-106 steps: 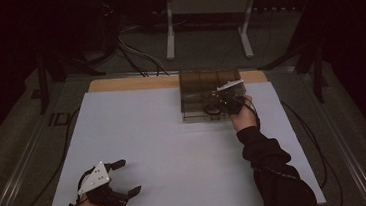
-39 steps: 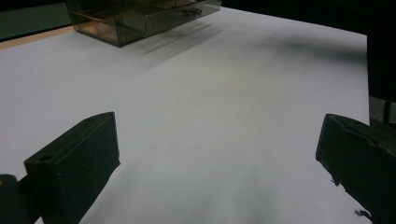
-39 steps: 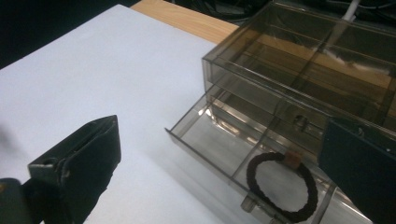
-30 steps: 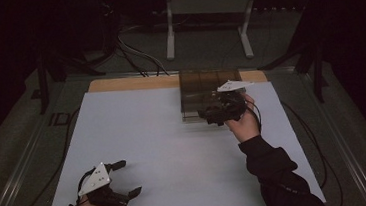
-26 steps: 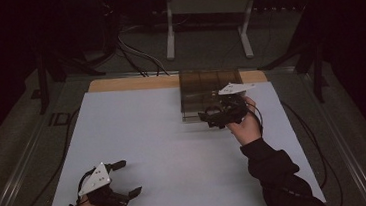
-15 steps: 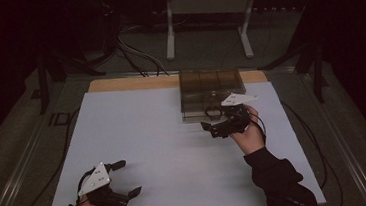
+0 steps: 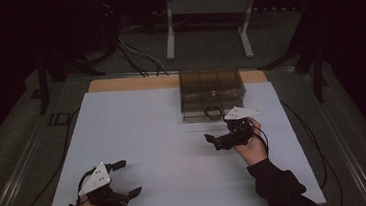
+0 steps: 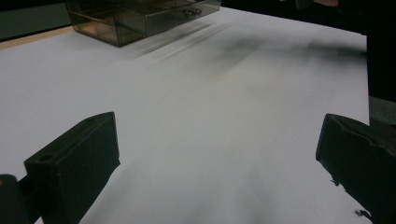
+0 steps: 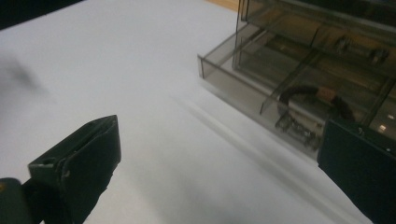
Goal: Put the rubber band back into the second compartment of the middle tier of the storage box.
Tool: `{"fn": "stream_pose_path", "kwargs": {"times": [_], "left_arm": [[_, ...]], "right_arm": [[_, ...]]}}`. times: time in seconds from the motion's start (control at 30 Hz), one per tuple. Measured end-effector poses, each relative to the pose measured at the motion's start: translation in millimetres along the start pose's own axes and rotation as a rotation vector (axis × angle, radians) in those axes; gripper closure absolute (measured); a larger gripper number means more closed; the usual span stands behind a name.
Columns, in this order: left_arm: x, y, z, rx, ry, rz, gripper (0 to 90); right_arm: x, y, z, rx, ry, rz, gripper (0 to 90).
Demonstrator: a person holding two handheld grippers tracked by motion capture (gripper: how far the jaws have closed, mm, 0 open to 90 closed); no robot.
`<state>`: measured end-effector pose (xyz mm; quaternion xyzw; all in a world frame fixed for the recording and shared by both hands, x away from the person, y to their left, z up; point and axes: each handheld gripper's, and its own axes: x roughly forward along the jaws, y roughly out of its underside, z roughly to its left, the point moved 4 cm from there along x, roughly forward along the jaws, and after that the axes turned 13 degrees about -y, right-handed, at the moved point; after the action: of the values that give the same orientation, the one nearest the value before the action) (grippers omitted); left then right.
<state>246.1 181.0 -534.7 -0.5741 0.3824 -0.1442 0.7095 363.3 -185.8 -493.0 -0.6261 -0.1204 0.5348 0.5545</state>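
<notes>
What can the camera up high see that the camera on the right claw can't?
High view alone: the person's right hand, the left claw, the table's wooden far edge and the floor cables. Right gripper view alone: the black ring close up inside the pulled-out drawer. Both: the smoky clear box on the white tabletop.

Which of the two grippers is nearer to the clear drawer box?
The right gripper. It hangs just in front of the drawer box, facing its pulled-out bottom drawer, while the left gripper stays at the table's near left corner.
</notes>
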Motion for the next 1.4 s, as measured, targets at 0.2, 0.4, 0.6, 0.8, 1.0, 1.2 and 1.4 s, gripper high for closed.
{"fn": "stream_pose_path", "kwargs": {"times": [0.2, 0.4, 0.6, 0.8, 1.0, 1.2, 1.4], "left_arm": [[0.2, 0.1, 0.0, 0.001, 0.001, 0.001, 0.3], [-0.1, 0.1, 0.3, 0.000, 0.000, 0.000, 0.3], [0.0, -0.1, 0.2, 0.001, 0.000, 0.000, 0.3], [0.0, -0.1, 0.3, -0.001, 0.001, 0.000, 0.3], [-0.1, -0.1, 0.2, -0.001, 0.001, 0.000, 0.3], [-0.1, 0.1, 0.8, -0.004, 0.001, -0.001, 0.3], [0.5, 0.7, 1.0, -0.004, 0.000, 0.001, 0.3]], "right_arm": [[0.0, 16.4, 2.9, -0.004, -0.005, 0.002, 0.0], [-0.5, 34.0, 4.3, 0.009, -0.014, 0.011, 0.0], [-5.9, 46.9, 3.8, 0.011, -0.016, 0.011, 0.0], [-12.7, 59.4, 3.7, 0.005, -0.015, 0.014, 0.0], [-21.8, 70.3, 2.9, 0.023, -0.019, 0.008, 0.0], [-34.9, 81.1, 0.0, 0.034, -0.003, -0.001, 0.0], [-47.3, 91.7, -3.2, 0.050, 0.016, -0.003, 0.0]]}}
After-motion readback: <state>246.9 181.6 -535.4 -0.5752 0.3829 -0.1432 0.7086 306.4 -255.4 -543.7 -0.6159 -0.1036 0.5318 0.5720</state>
